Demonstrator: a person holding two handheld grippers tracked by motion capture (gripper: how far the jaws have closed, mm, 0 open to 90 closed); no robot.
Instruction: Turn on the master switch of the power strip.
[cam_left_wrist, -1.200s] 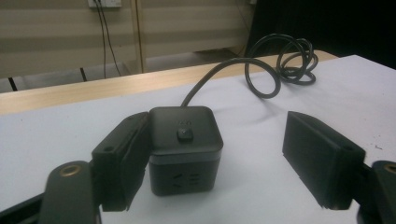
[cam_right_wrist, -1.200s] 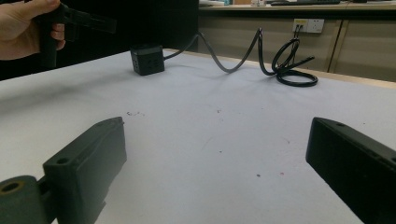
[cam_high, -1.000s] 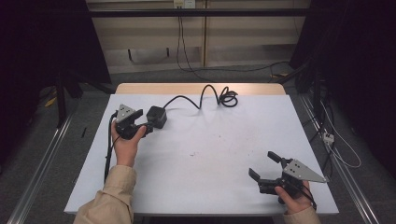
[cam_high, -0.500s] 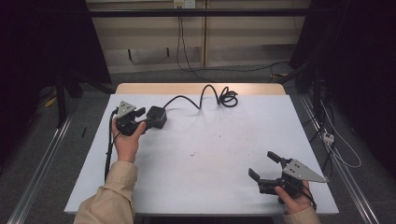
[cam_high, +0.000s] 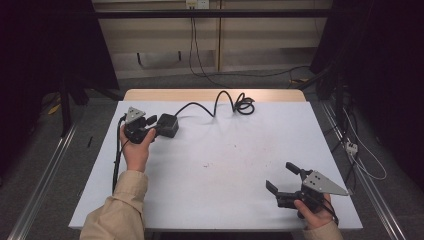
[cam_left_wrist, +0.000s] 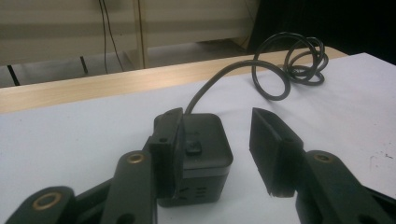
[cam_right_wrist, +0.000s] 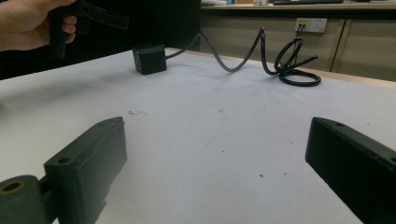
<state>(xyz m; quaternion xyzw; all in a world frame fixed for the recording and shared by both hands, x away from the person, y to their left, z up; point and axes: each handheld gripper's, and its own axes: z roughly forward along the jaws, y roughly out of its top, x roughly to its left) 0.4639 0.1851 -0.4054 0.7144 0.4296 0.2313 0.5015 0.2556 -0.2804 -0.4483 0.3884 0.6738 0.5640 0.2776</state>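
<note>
Black power cube (cam_high: 167, 125), far-left area of the white desk (cam_high: 225, 170), its black cable (cam_high: 220, 102) running back to a coil near the far edge. Left gripper (cam_high: 150, 123), held by the left hand (cam_high: 135, 150) with forearm stretched forward, has edged closer to the cube than a second ago; fingers (cam_left_wrist: 166, 144) apart, one touching the cube's side, the other clear of it. Right gripper (cam_high: 282, 180), low at the near-right corner, unmoved, fingers spread wide on nothing.
</note>
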